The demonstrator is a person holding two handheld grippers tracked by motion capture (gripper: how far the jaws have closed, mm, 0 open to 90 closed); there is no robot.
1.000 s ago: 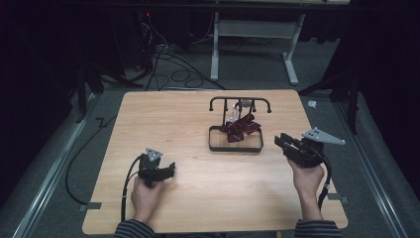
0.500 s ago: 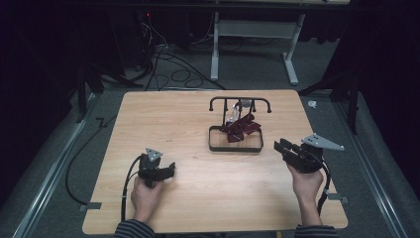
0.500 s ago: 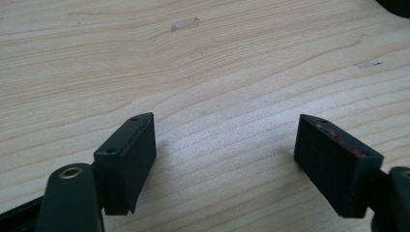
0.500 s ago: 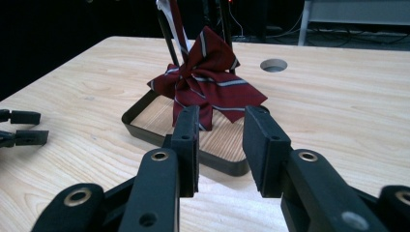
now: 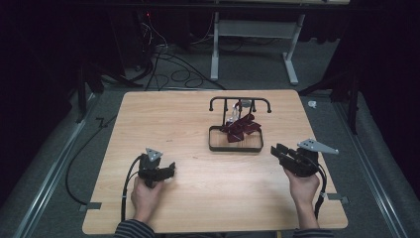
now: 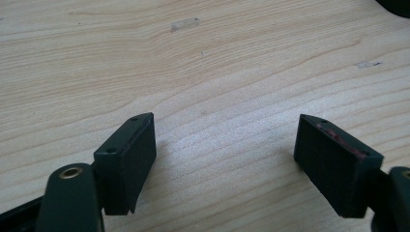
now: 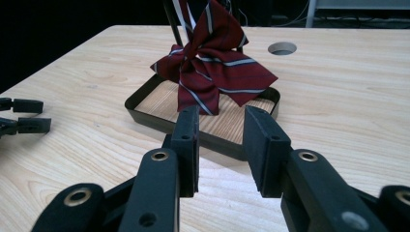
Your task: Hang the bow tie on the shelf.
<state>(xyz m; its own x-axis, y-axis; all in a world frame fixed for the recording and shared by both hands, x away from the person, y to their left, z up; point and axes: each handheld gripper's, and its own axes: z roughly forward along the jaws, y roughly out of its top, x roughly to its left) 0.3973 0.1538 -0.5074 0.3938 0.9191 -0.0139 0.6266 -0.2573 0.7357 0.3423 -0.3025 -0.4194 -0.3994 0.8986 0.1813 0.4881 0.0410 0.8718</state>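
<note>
Two grippers at work. Our left gripper [image 5: 168, 171] rests on the table [image 5: 163, 119], jaws wide, nothing between them. Centre: the striped bow tie [image 5: 241, 126] hangs on the rack [image 5: 240, 100] over its tray [image 5: 235, 147]. Our right gripper [image 7: 220, 145] faces it, jaws partly apart, empty. We judge a level, centred approach grips the knot best.

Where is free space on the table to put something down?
The wooden table is bare left of the black tray, and between the left gripper and right gripper. It is crowded only at the tray, where the striped red bow hangs from the rack.
</note>
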